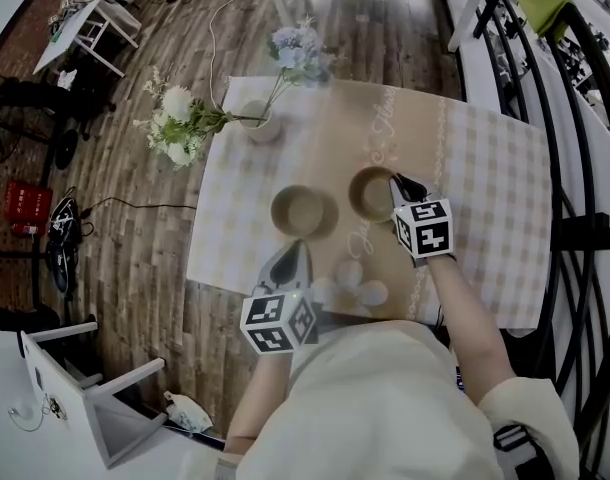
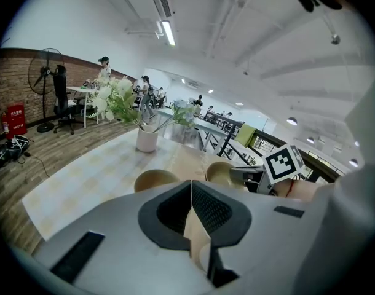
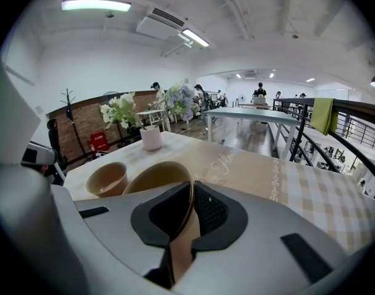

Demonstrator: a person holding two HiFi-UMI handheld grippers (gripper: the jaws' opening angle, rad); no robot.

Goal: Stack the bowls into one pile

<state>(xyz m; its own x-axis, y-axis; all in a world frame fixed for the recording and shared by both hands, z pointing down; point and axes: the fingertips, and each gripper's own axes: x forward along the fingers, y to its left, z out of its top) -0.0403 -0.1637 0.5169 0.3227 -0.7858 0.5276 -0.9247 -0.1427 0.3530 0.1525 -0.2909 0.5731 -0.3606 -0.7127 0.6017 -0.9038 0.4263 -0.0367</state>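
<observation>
1. The table (image 1: 485, 168) fills most of my head view. It lies under a pale checked cloth with a tan runner (image 1: 425, 128) down its middle.
2. A white vase (image 1: 262, 126) of flowers stands near the far left corner of the table, well apart from both bowls.
3. My left gripper (image 1: 290, 258) hangs over the near edge of the table. Its fingers are pressed together with nothing between them.
4. My right gripper (image 1: 397, 190) reaches to the right bowl (image 1: 368, 193). Its fingers are narrow, pinched on the bowl's rim with the wall running between them.
5. The right bowl is over the runner and looks tilted in my right gripper view. I cannot tell whether it rests on the table.
6. The left bowl (image 1: 303, 211) stands upright on the table, mouth up, just beside the right bowl and not touching it.
7. Two small pale round things (image 1: 373, 293) lie by the near edge, between my grippers, too blurred to name.
</observation>
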